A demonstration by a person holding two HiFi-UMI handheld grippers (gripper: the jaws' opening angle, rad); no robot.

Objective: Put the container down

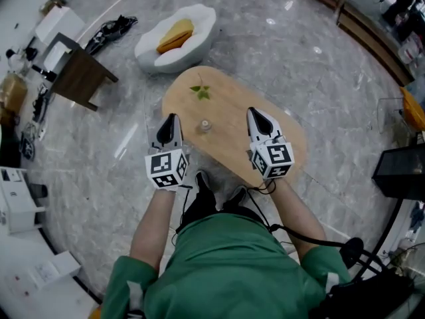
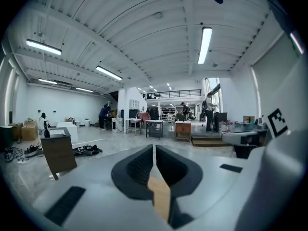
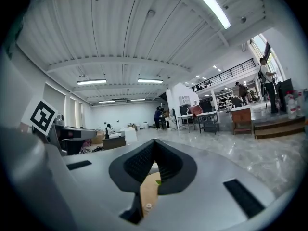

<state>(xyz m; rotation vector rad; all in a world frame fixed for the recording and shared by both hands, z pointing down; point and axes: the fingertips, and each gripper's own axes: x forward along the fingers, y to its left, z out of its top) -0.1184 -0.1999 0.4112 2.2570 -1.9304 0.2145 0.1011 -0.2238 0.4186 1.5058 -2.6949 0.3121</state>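
Observation:
A small pale container [image 1: 204, 125] stands upright on the oval wooden table [image 1: 232, 148], near its middle, and nothing holds it. A green leafy sprig [image 1: 200, 92] lies farther back on the tabletop. My left gripper [image 1: 171, 119] hovers at the table's left edge, left of the container, with its jaws shut and empty; its own view shows the tips [image 2: 154, 148] meeting. My right gripper [image 1: 253, 113] is over the table to the container's right, jaws closed on nothing [image 3: 155, 142]. Through the gap under them I see the container [image 3: 148, 206] and the sprig [image 3: 158, 181].
A white lounge seat with an orange cushion [image 1: 176, 37] sits behind the table. A dark wooden side table [image 1: 80, 75] and loose cables [image 1: 109, 30] are at the back left. White boxes [image 1: 20, 201] line the left and a black box [image 1: 402, 171] the right.

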